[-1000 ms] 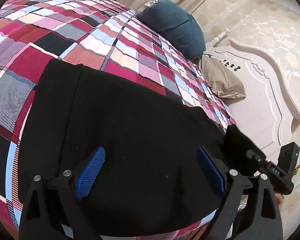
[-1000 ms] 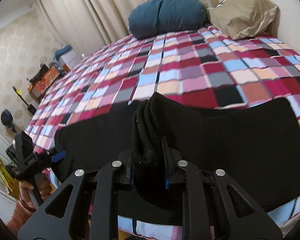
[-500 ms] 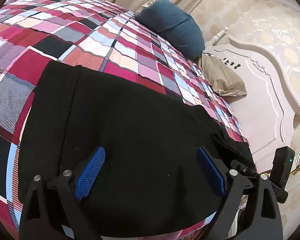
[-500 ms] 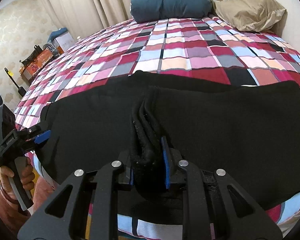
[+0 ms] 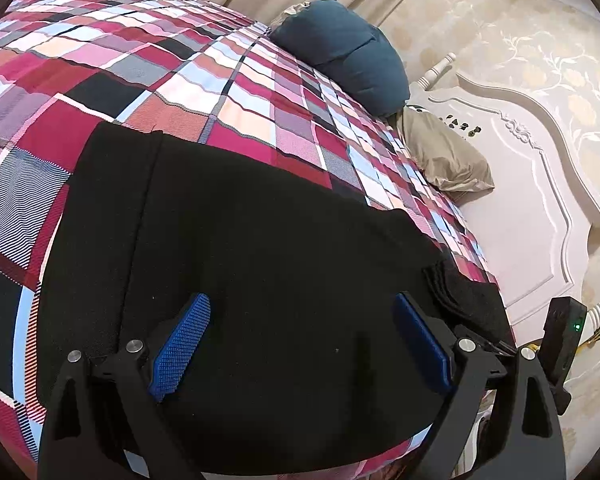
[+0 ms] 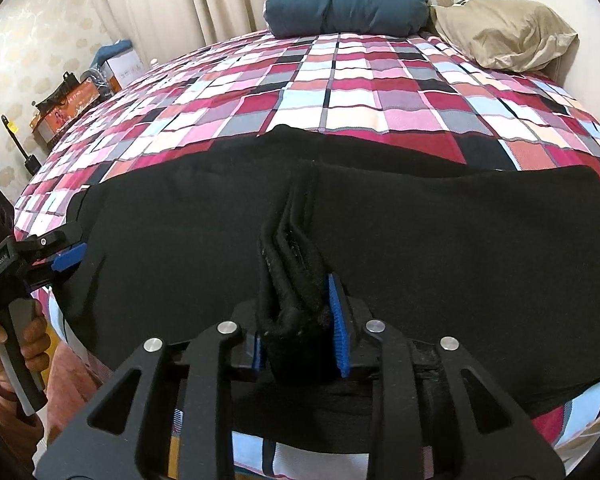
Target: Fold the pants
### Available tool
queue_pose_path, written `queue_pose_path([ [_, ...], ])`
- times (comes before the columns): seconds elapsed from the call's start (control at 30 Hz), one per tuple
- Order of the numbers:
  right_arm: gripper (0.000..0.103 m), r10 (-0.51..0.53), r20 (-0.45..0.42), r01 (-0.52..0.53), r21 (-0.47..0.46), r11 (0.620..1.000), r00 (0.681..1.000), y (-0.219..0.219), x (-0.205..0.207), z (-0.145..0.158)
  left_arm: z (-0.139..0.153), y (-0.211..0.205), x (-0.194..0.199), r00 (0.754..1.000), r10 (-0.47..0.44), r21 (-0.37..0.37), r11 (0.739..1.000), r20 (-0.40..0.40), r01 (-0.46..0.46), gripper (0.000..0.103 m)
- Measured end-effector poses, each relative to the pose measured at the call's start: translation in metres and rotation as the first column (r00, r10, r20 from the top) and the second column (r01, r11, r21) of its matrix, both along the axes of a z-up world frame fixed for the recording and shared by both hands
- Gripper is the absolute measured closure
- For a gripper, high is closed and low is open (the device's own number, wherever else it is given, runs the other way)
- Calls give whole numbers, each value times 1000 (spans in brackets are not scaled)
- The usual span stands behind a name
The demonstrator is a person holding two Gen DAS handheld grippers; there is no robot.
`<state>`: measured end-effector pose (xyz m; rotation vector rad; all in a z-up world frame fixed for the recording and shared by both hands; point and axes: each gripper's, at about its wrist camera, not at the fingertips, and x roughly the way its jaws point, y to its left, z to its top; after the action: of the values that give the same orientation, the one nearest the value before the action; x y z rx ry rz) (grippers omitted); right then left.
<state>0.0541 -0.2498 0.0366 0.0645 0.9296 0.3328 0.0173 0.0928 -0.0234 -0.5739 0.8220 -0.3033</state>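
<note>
The black pants [image 5: 260,264] lie spread flat across the near edge of the plaid bed [image 5: 148,80]. My left gripper [image 5: 300,344] is open, its blue pads wide apart just above the cloth, holding nothing. In the right wrist view my right gripper [image 6: 298,320] is shut on a bunched fold of the black pants [image 6: 440,248] at their near edge, with the fold low on the bed. The left gripper [image 6: 66,258] shows at the far left of that view, at the pants' left end. The right gripper's body [image 5: 560,340] shows at the lower right of the left wrist view.
A dark blue pillow [image 6: 348,0] and a beige pillow [image 6: 504,36] lie at the head of the bed. A white carved headboard [image 5: 540,200] stands on the right. Boxes and clutter [image 6: 72,100] sit on the floor at the far left by the curtains.
My right gripper has lowered the bunched fold of pants towards the bed, so the cloth now lies flatter. My left gripper stayed open above the pants and shifted only slightly.
</note>
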Motion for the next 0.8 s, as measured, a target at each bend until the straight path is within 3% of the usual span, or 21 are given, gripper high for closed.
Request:
queue_pose_path([
  [0.4, 63, 23, 0, -23, 5, 1000, 1000, 10, -5, -1, 0, -1, -1, 1000, 0, 1, 1000, 1, 0, 12],
  [0.8, 58, 39, 3, -39, 0, 999, 999, 14, -10, -2, 0, -2, -2, 1000, 1, 2, 1000, 1, -1, 12],
])
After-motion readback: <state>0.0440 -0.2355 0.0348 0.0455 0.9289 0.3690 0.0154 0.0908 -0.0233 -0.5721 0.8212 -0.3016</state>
